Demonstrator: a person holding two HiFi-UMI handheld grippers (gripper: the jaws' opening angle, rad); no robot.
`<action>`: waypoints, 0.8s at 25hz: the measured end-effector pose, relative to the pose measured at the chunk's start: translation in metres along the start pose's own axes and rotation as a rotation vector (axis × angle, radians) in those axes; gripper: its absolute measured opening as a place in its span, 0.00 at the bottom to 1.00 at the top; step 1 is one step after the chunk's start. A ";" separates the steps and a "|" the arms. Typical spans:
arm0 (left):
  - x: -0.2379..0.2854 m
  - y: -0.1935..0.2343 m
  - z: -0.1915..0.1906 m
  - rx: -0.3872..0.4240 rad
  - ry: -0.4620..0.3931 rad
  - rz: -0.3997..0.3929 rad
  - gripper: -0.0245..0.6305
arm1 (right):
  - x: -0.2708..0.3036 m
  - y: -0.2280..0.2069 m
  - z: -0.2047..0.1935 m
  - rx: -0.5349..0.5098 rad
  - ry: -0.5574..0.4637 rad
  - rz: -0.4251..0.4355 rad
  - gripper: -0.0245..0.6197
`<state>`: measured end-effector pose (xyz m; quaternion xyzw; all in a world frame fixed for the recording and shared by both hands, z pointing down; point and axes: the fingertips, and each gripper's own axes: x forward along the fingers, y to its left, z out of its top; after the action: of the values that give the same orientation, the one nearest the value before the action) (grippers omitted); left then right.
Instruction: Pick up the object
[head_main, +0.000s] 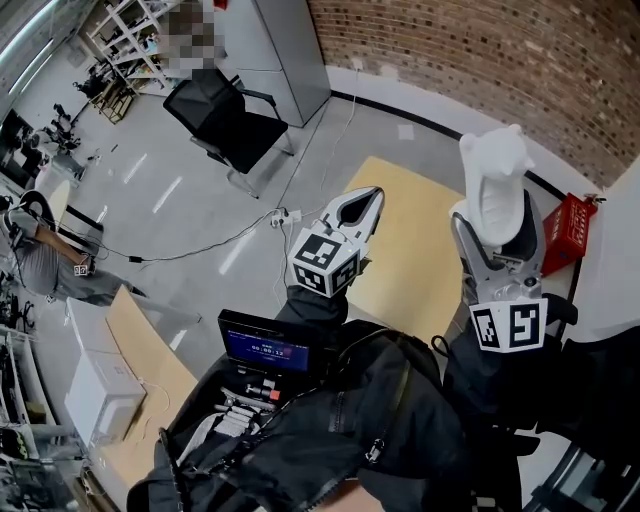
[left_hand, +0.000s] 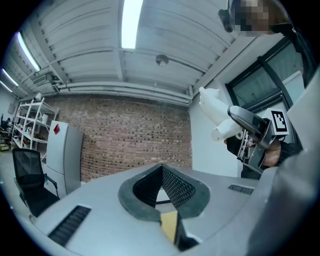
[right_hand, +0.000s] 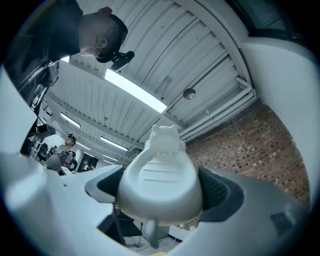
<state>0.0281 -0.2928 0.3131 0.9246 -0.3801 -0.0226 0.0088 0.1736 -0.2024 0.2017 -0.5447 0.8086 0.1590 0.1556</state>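
Right gripper (head_main: 497, 235) clamps a white plastic figure (head_main: 493, 170) by its broad base, raised above a wooden table (head_main: 400, 260). It looks light, rigid and smooth-sided. Left gripper (head_main: 362, 205) is closed, empty.

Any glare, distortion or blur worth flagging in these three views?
Head view: evenly lit, sharp, mild wide-angle bend. Left gripper view: heavy fisheye, dark corners, ceiling light strip blown out. Right gripper view: same fisheye, white object between the jaws blocks the centre.
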 end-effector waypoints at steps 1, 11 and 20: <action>-0.001 0.000 0.001 0.002 -0.002 0.003 0.03 | 0.000 0.000 0.001 0.001 -0.002 -0.001 0.79; -0.004 -0.004 0.014 0.023 -0.033 0.005 0.03 | -0.003 -0.002 0.004 -0.014 -0.006 -0.006 0.79; -0.005 -0.008 0.015 0.022 -0.030 -0.006 0.03 | -0.006 -0.002 0.003 -0.031 -0.010 -0.016 0.79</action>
<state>0.0294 -0.2841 0.2981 0.9253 -0.3777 -0.0326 -0.0070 0.1781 -0.1972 0.2009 -0.5529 0.8007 0.1730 0.1523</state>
